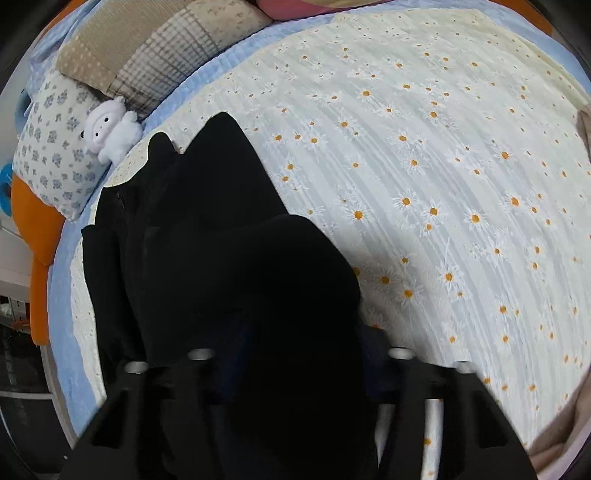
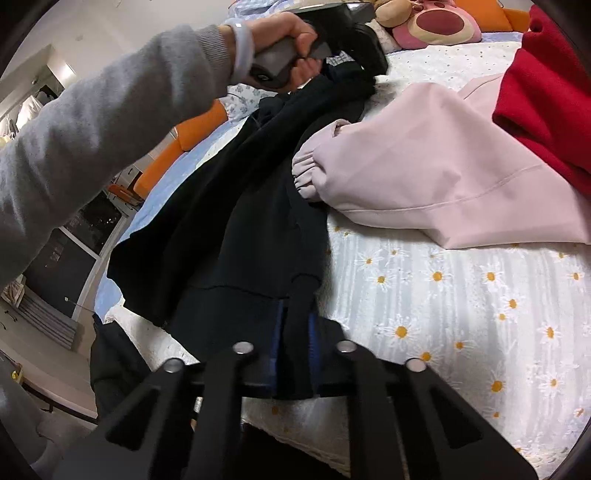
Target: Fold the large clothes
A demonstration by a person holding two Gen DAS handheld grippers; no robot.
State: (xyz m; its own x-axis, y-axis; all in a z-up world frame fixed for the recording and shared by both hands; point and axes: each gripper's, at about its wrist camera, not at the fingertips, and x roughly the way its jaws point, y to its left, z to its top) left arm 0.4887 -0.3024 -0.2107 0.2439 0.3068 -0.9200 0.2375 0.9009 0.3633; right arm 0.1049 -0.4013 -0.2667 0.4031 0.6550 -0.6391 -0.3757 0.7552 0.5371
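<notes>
A large black garment (image 2: 236,206) is stretched along the left side of a daisy-print bed cover (image 2: 461,302). My right gripper (image 2: 295,332) is shut on its near edge, with black cloth pinched between the blue pads. My left gripper (image 1: 295,332) is shut on the far end of the same garment (image 1: 207,229), which drapes over its fingers and hides the tips. In the right wrist view the left gripper (image 2: 354,55) shows at the top, held by a hand in a grey sleeve.
A pink garment (image 2: 424,166) and a red garment (image 2: 546,99) lie on the bed to the right of the black one. Pillows (image 1: 147,62) and a small white plush toy (image 1: 110,129) sit at the head. A plush toy (image 2: 432,22) lies far back. The bed edge runs on the left.
</notes>
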